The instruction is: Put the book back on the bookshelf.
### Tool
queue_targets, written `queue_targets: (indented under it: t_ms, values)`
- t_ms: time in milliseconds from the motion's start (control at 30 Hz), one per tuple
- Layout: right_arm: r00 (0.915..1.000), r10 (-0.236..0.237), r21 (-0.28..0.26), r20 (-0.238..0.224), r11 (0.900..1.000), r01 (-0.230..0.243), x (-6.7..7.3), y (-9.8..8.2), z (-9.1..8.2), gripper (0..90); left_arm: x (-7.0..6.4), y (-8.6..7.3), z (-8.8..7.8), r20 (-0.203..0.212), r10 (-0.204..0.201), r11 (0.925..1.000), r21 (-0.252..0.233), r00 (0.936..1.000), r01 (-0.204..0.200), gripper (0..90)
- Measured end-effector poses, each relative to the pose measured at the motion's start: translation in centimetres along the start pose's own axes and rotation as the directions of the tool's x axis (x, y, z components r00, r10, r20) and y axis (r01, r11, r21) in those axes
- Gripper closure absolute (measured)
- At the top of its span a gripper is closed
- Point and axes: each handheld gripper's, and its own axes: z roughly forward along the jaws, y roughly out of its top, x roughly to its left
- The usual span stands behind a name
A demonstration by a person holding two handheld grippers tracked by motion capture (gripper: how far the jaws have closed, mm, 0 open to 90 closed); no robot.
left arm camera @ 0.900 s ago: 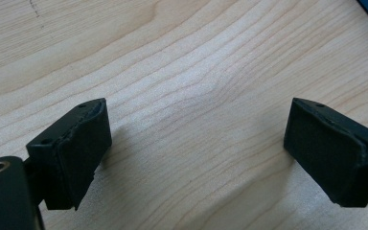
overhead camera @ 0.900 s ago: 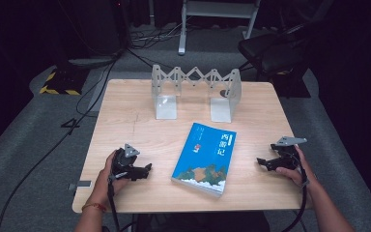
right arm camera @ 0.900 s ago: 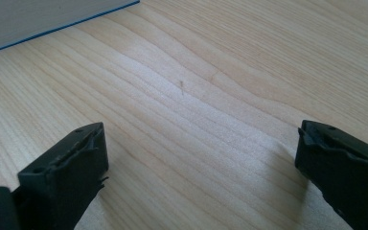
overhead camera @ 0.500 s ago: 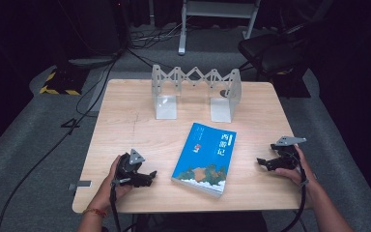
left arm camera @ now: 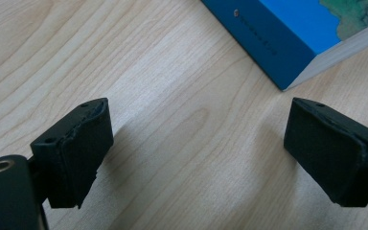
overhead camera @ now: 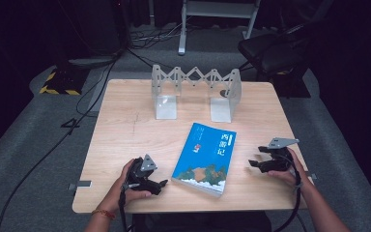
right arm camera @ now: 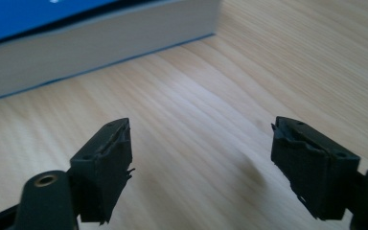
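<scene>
- The blue book (overhead camera: 204,157) lay flat on the table (overhead camera: 125,125), in front of the folding rack (overhead camera: 195,92), untouched.
- Left of the book, the left gripper (overhead camera: 158,186) had its jaws apart, holding nothing.
- Right of the book, the right gripper (overhead camera: 254,162) was likewise spread and empty.
- Probably the book was bound for the rack's 2 ends; gripping and lifting remained.

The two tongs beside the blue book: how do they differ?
The left tongs lie close to the book's spine corner; the right tongs sit farther from its page edge. The left tongs' grey plate lies lower than the right's. Both are open and empty.
</scene>
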Motion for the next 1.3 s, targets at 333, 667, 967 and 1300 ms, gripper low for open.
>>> queue_targets:
  t_ms: [333, 667, 967, 1300]
  values:
    - [0.9914, -0.118, 0.049, -0.056, 0.991, 0.121, 4.3, 2.4, 2.5, 23.7, -0.1, 0.1, 0.0, 0.004, -0.002, 1.0, 0.009, 1.0, 0.002, 10.4]
    - [0.9834, -0.16, 0.056, -0.085, 0.985, 0.165, 5.9, 3.0, 3.7, 22.7, -0.1, 0.1, 0.1, 0.013, 0.005, 1.0, 0.008, 0.9999, -0.005, 10.4]
    - [0.9815, -0.178, 0.046, -0.07, 0.982, 0.181, 6.1, 3.1, 3.7, 21.4, 0.0, 0.2, 0.1, 0.016, 0.008, 0.9999, 0.007, 0.9998, -0.009, 10.2]
    - [0.9828, -0.153, 0.049, -0.104, 0.986, 0.158, 5.6, 2.9, 3.9, 22.9, 0.0, 0.2, 0.2, 0.014, 0.009, 1.0, 0.003, 0.9999, -0.009, 10.2]
